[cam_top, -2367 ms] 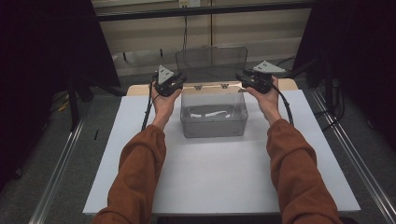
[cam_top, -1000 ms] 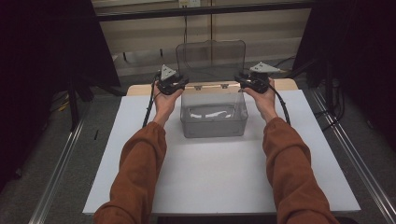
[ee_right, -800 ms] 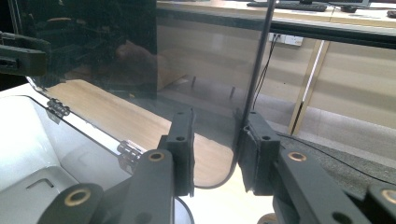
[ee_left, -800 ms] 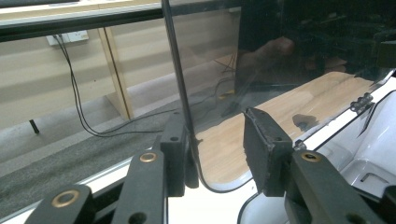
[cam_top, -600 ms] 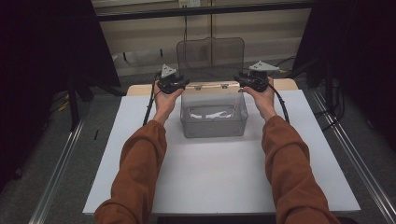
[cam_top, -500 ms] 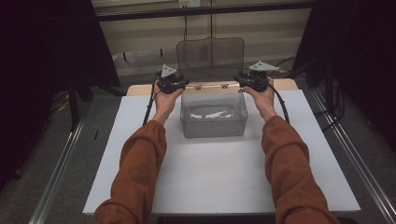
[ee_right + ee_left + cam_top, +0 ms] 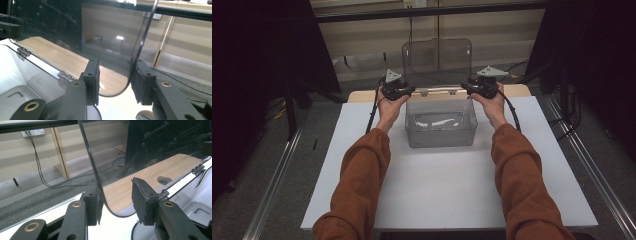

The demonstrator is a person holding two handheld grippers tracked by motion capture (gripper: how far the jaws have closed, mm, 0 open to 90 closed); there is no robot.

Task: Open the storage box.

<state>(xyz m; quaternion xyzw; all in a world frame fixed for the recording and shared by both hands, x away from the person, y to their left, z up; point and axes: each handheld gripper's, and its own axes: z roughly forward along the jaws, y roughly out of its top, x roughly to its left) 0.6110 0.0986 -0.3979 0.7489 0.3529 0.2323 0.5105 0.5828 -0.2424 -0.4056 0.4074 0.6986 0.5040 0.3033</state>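
On the white table (image 7: 447, 185), near its far end, a clear plastic box (image 7: 441, 122) sits with a white item (image 7: 438, 121) lying inside. Lid (image 7: 437, 62) is hinged at the back edge and stands upright, so the opening looks basically done. Left claw (image 7: 411, 90) and right claw (image 7: 464, 89) sit at the lid's two lower corners. Both have just been opening: in the left gripper view the lid edge (image 7: 93, 170) runs between parted pads, touching one at most; same in the right gripper view (image 7: 140, 50). Grip released. Left to do, probably: pull both claws clear, then reach for the contents.
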